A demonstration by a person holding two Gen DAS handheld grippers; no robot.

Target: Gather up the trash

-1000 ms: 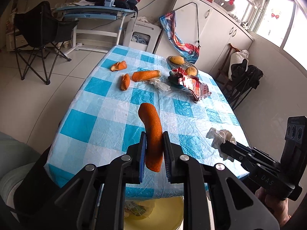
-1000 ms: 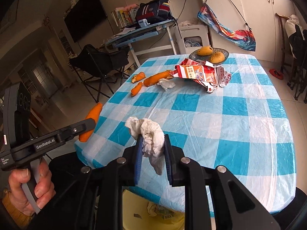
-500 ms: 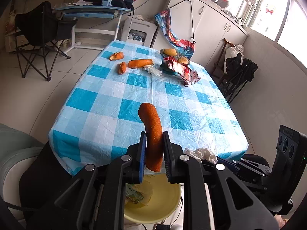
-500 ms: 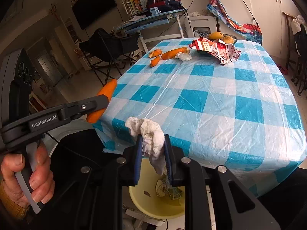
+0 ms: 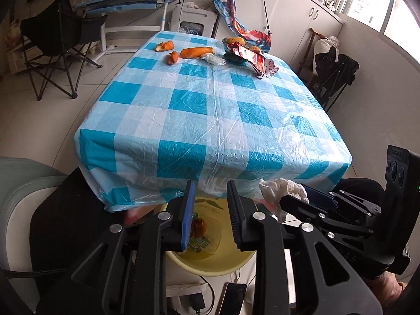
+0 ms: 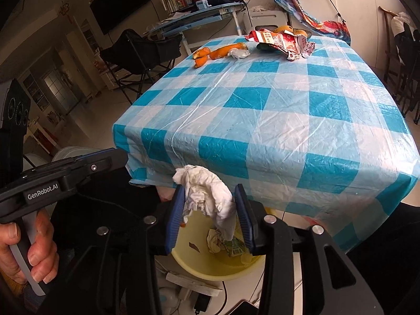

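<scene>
Behind blue-checked table (image 5: 210,110) — folding chair (image 5: 52,39), white cabinets (image 5: 296,18).

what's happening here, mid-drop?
A person with a gripper in each hand is clearing the checked table into a yellow basin below its near edge. The left gripper has just opened; its orange peel is in the basin. The right gripper has just been opening, a crumpled tissue between its jaws over the basin. More peels and a wrapper remain at the far end.

A blue-and-white checked table (image 5: 210,110) stands on pale floor tiles (image 5: 39,120). White cupboards (image 5: 296,23) line the wall beside bright windows (image 5: 378,8); a black folding chair (image 5: 52,42) stands left.
</scene>
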